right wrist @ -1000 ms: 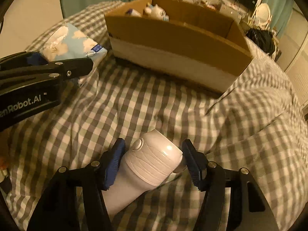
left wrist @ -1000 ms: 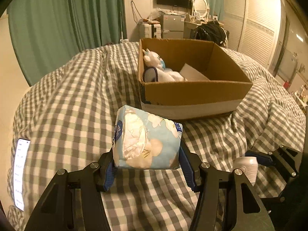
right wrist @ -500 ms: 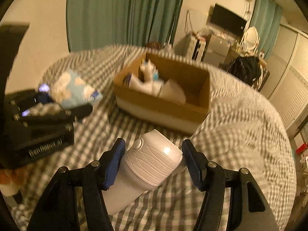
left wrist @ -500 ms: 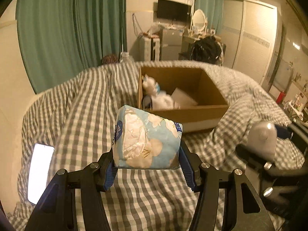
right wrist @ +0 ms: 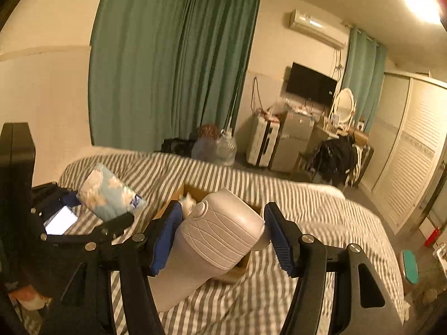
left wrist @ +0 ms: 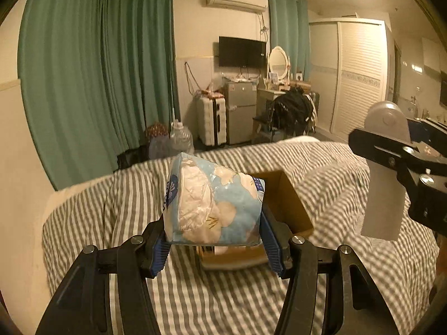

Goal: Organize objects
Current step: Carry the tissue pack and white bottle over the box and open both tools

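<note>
The left gripper (left wrist: 213, 247) has its blue-padded fingers (left wrist: 159, 251) clamped on the lower flanks of a tissue pack (left wrist: 213, 202), a soft plastic-wrapped block printed in blue with pale flowers. The pack sits upright between the pads, lifted clear of the bed (left wrist: 223, 301). Judged from its crumpled wrap, it is light and compressible; the film is likely slick, so the hold is best taken across the broad sides, low on the block, with moderate pressure only.

The right gripper (right wrist: 222, 240) has its fingers (right wrist: 279, 248) closed on the white ribbed body of a bottle-like container (right wrist: 223, 234), near its upper end, with the rest of the body hanging down and toward the camera. The shell looks rigid and smooth. Whether it is full cannot be told. A rigid shell tolerates a firm squeeze, but the off-centre hold may let it pivot; a hold nearer mid-body would be steadier.

Beyond both sets of fingers, an open cardboard box (left wrist: 290, 203) rests on the grey-and-white striped bed cover, just past the tissue pack in the left view. Its contents are mostly hidden. A lit phone (right wrist: 61, 220) lies on the bed to the left. Green curtains (left wrist: 97, 69) hang at the far wall.
</note>
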Motion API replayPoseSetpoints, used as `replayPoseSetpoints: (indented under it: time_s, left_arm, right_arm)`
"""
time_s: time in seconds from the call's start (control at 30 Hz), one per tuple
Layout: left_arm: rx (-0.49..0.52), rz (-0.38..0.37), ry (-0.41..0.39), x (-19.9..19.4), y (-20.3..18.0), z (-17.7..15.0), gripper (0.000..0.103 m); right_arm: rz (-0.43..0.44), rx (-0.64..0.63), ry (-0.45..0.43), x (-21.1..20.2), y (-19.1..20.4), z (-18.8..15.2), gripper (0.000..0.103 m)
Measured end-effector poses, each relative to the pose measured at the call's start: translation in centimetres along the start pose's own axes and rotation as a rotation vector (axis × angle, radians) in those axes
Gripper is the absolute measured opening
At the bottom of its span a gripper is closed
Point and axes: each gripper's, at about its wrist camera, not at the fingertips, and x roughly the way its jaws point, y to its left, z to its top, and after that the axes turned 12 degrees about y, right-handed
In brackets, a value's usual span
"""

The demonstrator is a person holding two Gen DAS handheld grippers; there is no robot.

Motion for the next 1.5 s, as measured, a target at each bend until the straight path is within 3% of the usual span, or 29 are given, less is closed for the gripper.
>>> replayPoseSetpoints:
  time_s: [0.2, 0.53, 0.8, 0.93, 1.33, 1.5]
  left_arm:
    - [-0.011, -0.003, 0.009, 4.4, 0.0, 4.0, 0.059]
    - [-0.023, 0.004, 0.047, 15.1, -0.7, 7.6, 0.059]
    - [0.060, 0.038, 0.177, 21.1, -1.9, 4.1, 0.059]
    - [0.074, 0.000, 0.227, 22.4, -2.5, 2.9, 0.059]
    - [0.087, 0.001, 0.318, 25.5, -3.8, 0.8, 0.059]
    - [0.092, -0.014, 0.317, 25.2, -3.8, 0.5, 0.060]
  right_arm:
    - [-0.020, 0.006, -0.025, 3.9, -1.7, 4.4, 0.061]
    - [-0.003, 0.059, 0.024, 16.0, -4.7, 7.6, 0.061]
    - [0.029, 0.079, 0.123, 24.2, -5.2, 5.1, 0.061]
    - [0.047, 0.091, 0.202, 27.4, -5.4, 3.0, 0.061]
    - [0.027, 0.102, 0.257, 30.6, -6.2, 0.4, 0.061]
    - [0.010, 0.100, 0.259, 30.9, -5.7, -0.2, 0.061]
